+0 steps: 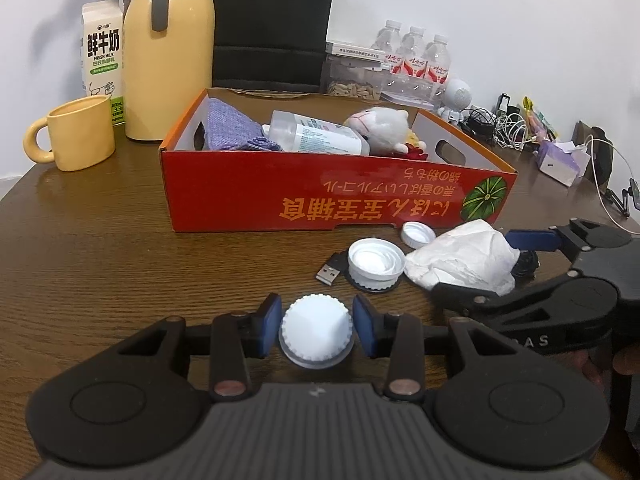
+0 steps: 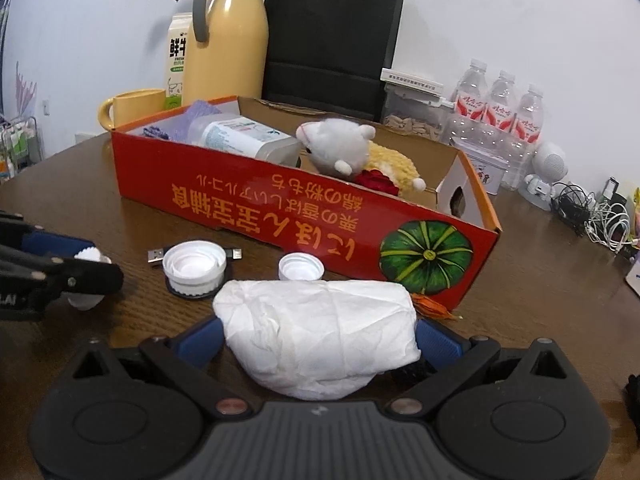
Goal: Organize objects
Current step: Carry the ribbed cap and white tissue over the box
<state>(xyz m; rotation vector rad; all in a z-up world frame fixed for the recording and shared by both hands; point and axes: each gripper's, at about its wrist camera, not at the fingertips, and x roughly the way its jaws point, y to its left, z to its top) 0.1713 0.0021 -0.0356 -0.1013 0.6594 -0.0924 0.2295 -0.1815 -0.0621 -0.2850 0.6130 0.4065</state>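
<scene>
A red cardboard box [image 1: 280,192] [image 2: 256,200] stands on the brown table and holds a purple cloth [image 1: 230,126], a clear bottle [image 1: 316,136] and a plush toy [image 1: 380,126]. My left gripper [image 1: 316,330] is shut on a white ribbed cap [image 1: 316,332], which also shows in the right wrist view [image 2: 86,258]. My right gripper [image 2: 320,340] is shut on a crumpled white tissue [image 2: 320,336] [image 1: 464,258] in front of the box. A large white lid [image 1: 376,262] [image 2: 195,266] and a small white cap [image 1: 418,234] [image 2: 301,267] lie upside down beside it.
A USB cable [image 1: 330,270] lies under the large lid. A yellow mug [image 1: 76,132], milk carton [image 1: 102,56] and yellow thermos [image 1: 170,40] stand at the back left. Water bottles [image 2: 500,112], a black bag [image 2: 328,36], a small white robot figure [image 2: 546,176] and tangled cables [image 2: 596,216] lie at the back right.
</scene>
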